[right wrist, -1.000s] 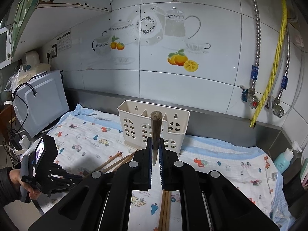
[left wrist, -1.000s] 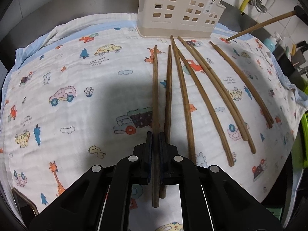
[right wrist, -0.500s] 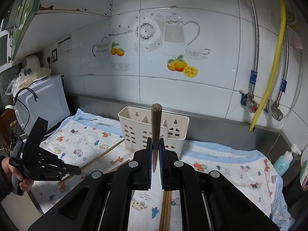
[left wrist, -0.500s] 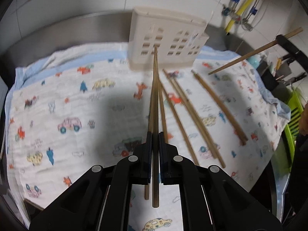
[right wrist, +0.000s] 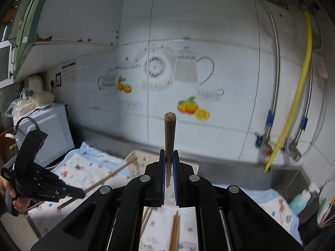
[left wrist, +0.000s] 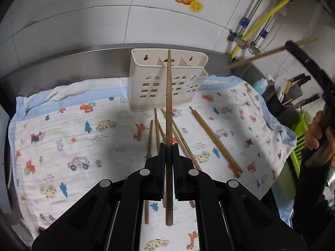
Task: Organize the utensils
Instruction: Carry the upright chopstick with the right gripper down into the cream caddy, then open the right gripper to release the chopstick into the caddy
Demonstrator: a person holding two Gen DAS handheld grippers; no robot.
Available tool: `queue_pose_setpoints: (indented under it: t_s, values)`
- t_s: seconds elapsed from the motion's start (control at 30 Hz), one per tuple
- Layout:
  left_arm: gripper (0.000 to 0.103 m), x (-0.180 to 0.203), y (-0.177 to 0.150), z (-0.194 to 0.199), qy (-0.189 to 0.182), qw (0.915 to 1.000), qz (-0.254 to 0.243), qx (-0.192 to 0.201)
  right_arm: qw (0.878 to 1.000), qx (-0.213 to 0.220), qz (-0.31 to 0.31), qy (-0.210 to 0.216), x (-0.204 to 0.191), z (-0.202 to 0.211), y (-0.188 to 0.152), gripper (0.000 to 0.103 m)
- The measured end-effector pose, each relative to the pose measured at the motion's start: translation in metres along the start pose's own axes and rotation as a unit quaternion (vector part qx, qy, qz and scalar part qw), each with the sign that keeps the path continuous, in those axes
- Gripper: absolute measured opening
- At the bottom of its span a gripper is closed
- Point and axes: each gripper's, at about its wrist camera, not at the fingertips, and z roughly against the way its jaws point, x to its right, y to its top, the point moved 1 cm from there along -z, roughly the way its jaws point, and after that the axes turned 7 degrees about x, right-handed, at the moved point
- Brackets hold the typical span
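Note:
My left gripper (left wrist: 168, 146) is shut on a brown wooden chopstick (left wrist: 168, 108), lifted off the cloth, its thin tip lined up with the cream slotted utensil holder (left wrist: 167, 83) at the back. Several more chopsticks (left wrist: 213, 138) lie on the patterned cloth (left wrist: 69, 138) below. My right gripper (right wrist: 169, 153) is shut on another chopstick (right wrist: 169, 133), held high with its blunt end up against the tiled wall. That chopstick (left wrist: 263, 55) also shows at the upper right of the left wrist view. In the right wrist view the left gripper (right wrist: 82, 193) with its stick (right wrist: 111, 175) is at the left.
A steel counter rim and tiled wall run behind the holder. Pipes and a yellow hose (left wrist: 266, 18) hang at the right, with a blue bottle (left wrist: 260, 85) and a knife block (left wrist: 293, 92) below. A microwave (right wrist: 45, 129) stands at the left. A person's hand (left wrist: 320, 133) grips the right tool.
The left gripper rose from the cloth with its chopstick and tilted up, bringing the holder and wall into view. The right gripper also rose, its view swinging from holder to wall.

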Motion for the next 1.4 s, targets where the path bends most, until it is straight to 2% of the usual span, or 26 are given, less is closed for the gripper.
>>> queue_pose_setpoints:
  t_s: [0.17, 0.5, 0.8, 1.1, 1.27, 1.4]
  values:
    - [0.006, -0.005, 0.015, -0.007, 0.001, 0.9997, 0.011, -0.021, 1.000, 0.001, -0.001, -0.017, 0.010, -0.025, 0.009, 0.007]
    - [0.006, -0.008, 0.036, -0.021, -0.010, 0.9980, 0.026, -0.057, 0.999, -0.043, 0.015, -0.029, 0.015, -0.078, 0.000, 0.007]
    - [0.006, -0.010, 0.052, -0.024, -0.005, 0.9964, 0.048, -0.069, 0.998, -0.050, 0.016, -0.030, 0.013, -0.097, -0.003, 0.007]
    - [0.006, -0.018, 0.052, -0.036, 0.005, 0.9929, 0.061, -0.102, 0.999, -0.037, 0.026, -0.028, 0.008, -0.101, 0.002, 0.007]
    - [0.006, -0.014, 0.056, -0.038, 0.008, 0.9910, 0.050, -0.124, 0.999, -0.033, 0.015, -0.022, 0.009, -0.108, 0.002, 0.007]
    - [0.006, -0.018, 0.060, -0.041, 0.012, 0.9861, 0.064, -0.153, 0.999, -0.032, 0.003, -0.021, 0.012, -0.114, 0.001, 0.007]
